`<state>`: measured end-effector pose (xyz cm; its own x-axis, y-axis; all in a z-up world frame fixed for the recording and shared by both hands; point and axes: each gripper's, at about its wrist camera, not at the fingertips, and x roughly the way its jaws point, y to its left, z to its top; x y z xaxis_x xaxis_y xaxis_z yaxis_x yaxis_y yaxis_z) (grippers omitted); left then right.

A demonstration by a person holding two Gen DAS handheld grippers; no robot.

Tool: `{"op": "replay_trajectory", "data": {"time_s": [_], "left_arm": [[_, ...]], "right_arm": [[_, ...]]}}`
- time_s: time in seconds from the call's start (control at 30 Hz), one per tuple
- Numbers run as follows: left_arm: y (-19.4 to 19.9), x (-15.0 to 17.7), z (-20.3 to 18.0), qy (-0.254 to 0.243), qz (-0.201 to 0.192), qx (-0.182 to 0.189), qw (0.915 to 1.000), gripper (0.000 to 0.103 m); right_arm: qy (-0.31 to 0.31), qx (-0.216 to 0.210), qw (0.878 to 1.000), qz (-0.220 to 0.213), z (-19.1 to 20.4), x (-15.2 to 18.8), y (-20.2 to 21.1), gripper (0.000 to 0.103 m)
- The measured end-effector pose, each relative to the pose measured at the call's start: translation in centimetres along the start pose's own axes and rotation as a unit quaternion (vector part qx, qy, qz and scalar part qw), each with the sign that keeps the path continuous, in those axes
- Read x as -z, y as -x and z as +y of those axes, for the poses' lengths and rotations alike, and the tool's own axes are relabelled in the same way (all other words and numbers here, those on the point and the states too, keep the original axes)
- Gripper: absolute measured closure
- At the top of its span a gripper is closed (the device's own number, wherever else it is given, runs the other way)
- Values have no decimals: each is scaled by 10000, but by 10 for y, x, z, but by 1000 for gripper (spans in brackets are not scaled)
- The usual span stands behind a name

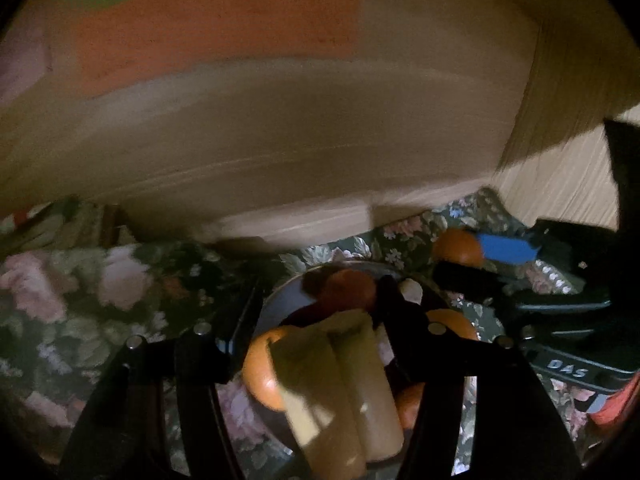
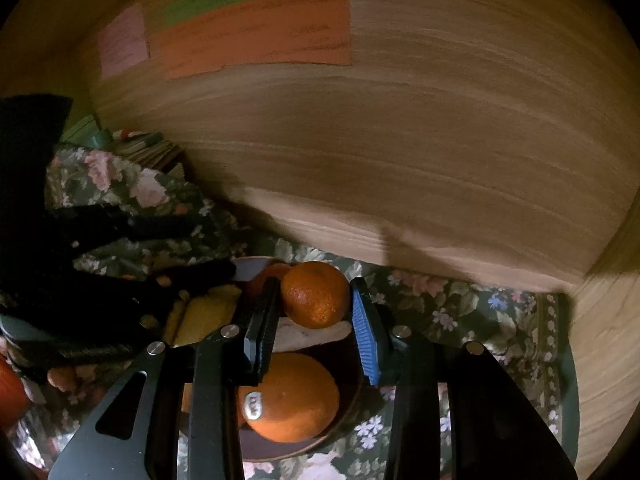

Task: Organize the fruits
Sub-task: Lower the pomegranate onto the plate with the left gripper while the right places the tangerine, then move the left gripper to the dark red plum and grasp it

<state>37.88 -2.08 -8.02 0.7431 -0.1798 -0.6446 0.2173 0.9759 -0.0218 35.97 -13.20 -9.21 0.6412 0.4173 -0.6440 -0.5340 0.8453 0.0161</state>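
Right gripper (image 2: 314, 312) is clamped on an orange (image 2: 315, 295), held just above the bowl (image 2: 352, 404), where a stickered orange (image 2: 292, 398) sits nearer. Left gripper (image 1: 320, 364) is closed on bananas (image 1: 344, 384) over the same bowl (image 1: 276, 308), on the floral cloth (image 1: 120, 288).

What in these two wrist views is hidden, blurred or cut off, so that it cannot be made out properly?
- Left wrist view: the bananas hide most of the bowl; whether the left gripper clamps them is unclear.
- Right wrist view: writing on the orange paper is blurred.
- Right wrist view: the right gripper flanks the small orange; contact is uncertain.
- Sticker text too small.
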Motion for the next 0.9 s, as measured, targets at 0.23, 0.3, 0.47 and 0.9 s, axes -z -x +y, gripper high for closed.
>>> {"op": "replay_trajectory", "data": {"time_s": [0.23,0.3,0.47,0.9], "left_arm": [[36,23,18,161,-171,-266,9994,37],[43,34,23,169,-144,-331,9992,37],[56,58,30,201,-24,-397,9990,37],[88,94,25,249,-149,-519,9982,37]], "right_arm": [[171,-178,9994,242,20,13,-10,71],[218,-210,9989,360,26,18,-15,71],[341,-269,9974,566,37,27,-25,70],[325,-74,9989,332,52,29,8,47]]}}
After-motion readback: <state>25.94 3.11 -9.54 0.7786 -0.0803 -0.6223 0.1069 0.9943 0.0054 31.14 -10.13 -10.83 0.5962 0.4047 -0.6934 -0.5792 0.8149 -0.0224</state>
